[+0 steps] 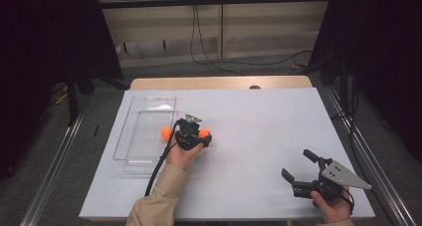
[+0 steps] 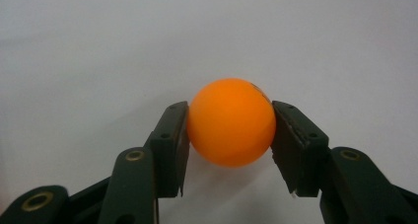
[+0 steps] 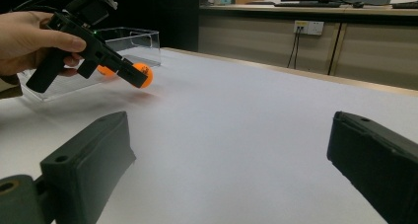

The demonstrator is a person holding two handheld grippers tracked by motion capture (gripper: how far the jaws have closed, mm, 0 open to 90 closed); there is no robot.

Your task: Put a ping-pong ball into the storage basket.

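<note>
From above, the left gripper (image 1: 191, 135) sits just right of the clear tray (image 1: 130, 136), one orange ball (image 1: 204, 133) showing beside it, a second (image 1: 165, 133) by the tray. Right gripper (image 1: 299, 171) is well apart, jaws wide, nothing in them.

Left gripper view: the ball (image 2: 230, 121) is pinched across its middle between both pads. Looks light, smooth and round, so it'd probably squirt out of an off-centre grip.

Right gripper view: ball (image 3: 143, 74) held just above the table (image 3: 236, 115).

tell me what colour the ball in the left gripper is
Orange, with a small dark mark near its top. The ball shows best in the left gripper view.
</note>
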